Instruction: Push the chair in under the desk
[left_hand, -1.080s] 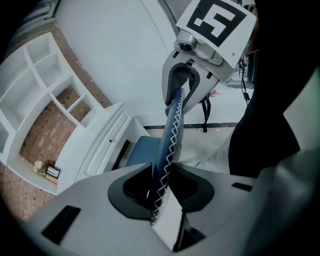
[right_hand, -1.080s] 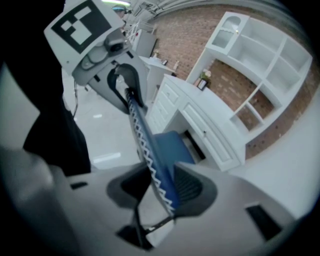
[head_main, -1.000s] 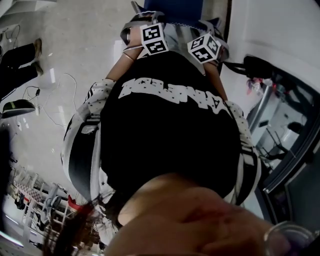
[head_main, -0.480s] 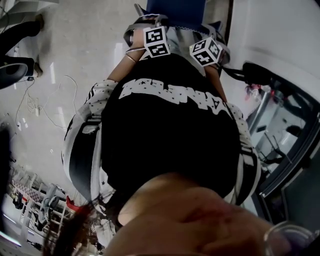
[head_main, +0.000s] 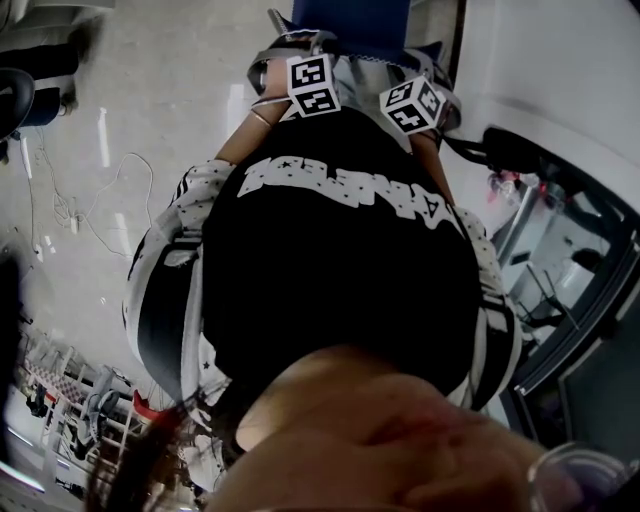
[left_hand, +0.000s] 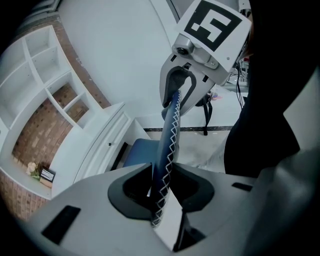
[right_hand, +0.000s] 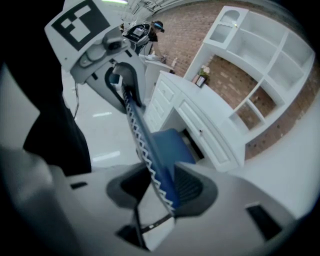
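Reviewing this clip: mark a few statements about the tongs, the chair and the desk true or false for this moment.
1. The left tongs and the right tongs are both clamped on the backrest, along its stitched top edge. True.
2. The desk is white and has drawers. True.
3. The chair's seat is red. False: the seat is blue, like the backrest.
4. The shelves above the desk are packed with books. False: no books show on the shelves; their compartments have brick behind them.
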